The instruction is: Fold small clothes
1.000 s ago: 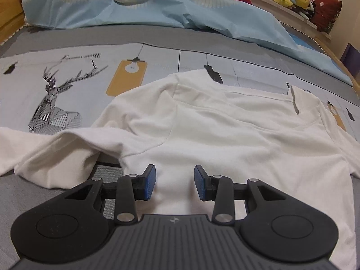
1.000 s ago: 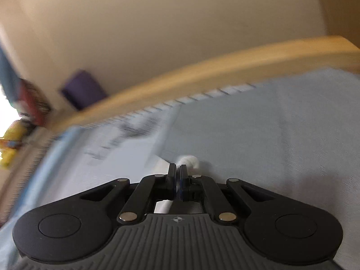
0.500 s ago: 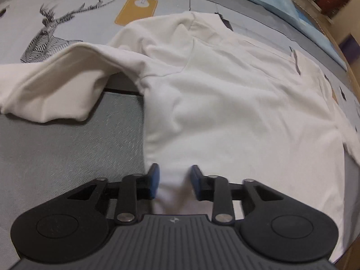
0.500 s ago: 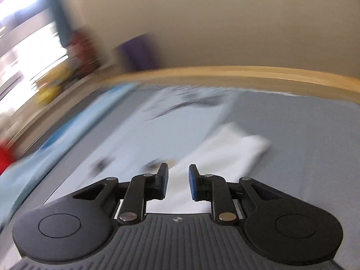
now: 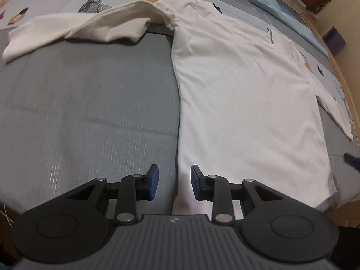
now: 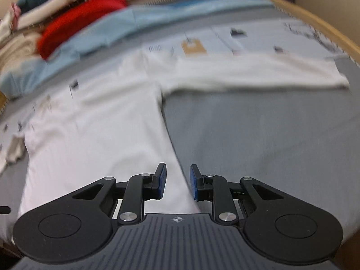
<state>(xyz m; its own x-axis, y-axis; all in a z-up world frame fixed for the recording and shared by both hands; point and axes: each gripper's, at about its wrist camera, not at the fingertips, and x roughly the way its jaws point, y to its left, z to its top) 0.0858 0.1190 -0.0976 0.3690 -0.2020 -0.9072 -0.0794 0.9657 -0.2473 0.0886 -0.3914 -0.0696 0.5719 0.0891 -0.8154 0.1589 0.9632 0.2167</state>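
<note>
White shirt [image 5: 243,94] lies flat; left gripper [image 5: 174,185] and right gripper [image 6: 177,183] part-open, holding nothing.

The right hand-held gripper [image 6: 177,181] has released the sleeve [image 6: 258,73] and swung to the shirt's hem.

Wood-framed bed [image 6: 333,38] with grey deer-print cover [image 5: 90,112], pale blue quilt [image 6: 108,36], beige wall [image 5: 351,11] beyond.
</note>
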